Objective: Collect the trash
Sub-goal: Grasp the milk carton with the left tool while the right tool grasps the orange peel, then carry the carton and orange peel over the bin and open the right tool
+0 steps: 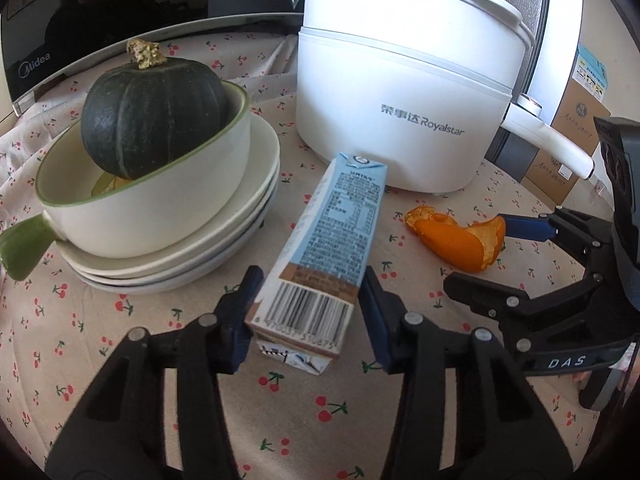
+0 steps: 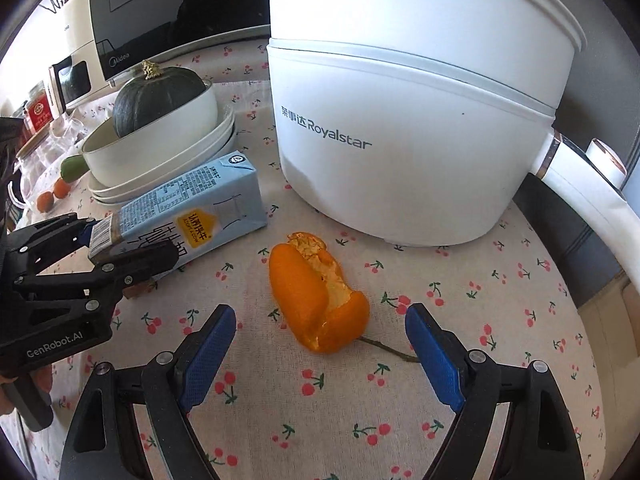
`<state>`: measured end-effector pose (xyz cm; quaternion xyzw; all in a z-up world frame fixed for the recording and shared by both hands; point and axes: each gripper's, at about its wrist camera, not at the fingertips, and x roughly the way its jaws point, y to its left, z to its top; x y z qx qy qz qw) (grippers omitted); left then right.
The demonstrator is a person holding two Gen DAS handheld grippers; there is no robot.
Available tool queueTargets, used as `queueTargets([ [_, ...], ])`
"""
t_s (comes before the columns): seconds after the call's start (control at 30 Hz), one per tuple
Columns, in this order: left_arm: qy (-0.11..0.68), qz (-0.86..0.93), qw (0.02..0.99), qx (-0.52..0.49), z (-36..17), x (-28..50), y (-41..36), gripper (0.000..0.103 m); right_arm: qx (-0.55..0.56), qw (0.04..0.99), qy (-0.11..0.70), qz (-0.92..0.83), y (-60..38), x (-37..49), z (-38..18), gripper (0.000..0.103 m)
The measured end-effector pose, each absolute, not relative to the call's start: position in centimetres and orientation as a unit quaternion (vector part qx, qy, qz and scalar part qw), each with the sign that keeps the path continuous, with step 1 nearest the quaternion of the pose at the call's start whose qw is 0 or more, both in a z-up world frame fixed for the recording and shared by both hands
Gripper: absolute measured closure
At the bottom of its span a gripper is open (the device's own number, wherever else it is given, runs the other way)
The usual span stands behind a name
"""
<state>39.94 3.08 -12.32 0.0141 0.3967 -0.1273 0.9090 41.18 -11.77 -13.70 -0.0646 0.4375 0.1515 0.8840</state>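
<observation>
A light blue milk carton [image 1: 332,220] lies on its side on the cherry-print tablecloth [image 1: 120,360]. My left gripper [image 1: 310,280] is shut on its near barcode end, one blue pad against each side. From the right wrist view, this left gripper [image 2: 128,240] clamps the carton [image 2: 188,200] at the left. An orange peel [image 2: 304,284] lies to the right of the carton. My right gripper [image 2: 320,316] stands open around the peel's near end, both pads clear of it. The left wrist view shows the right gripper [image 1: 480,256] open at the peel [image 1: 456,240].
A big white Royalstar pot [image 2: 400,120] with a long handle [image 2: 592,200] stands just behind the peel. Left of the carton, a green-rimmed bowl [image 1: 160,208] holding a dark squash [image 1: 152,116] sits on stacked plates [image 1: 224,256]. A microwave [image 1: 32,64] stands at the back.
</observation>
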Motion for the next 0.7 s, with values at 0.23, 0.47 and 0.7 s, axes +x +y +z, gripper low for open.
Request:
queueTargets([
  [0.23,0.398,-0.117,0.91,0.018,-11.8,38.9,3.2,0.064,-0.053,0.879,0.451,0.145,-11.5,42.7,-14.5,0.057],
  [0.47,0.397,-0.114,0.911,0.015,-10.2,35.6,3.3,0.064,-0.042,0.882,0.448,0.138,-12.7,40.0,-12.9,0.069],
  [0.7,0.394,-0.113,0.912,0.005,-7.9,31.0,3.2,0.064,-0.042,0.887,0.441,0.133,-15.4,34.8,-10.1,0.07],
])
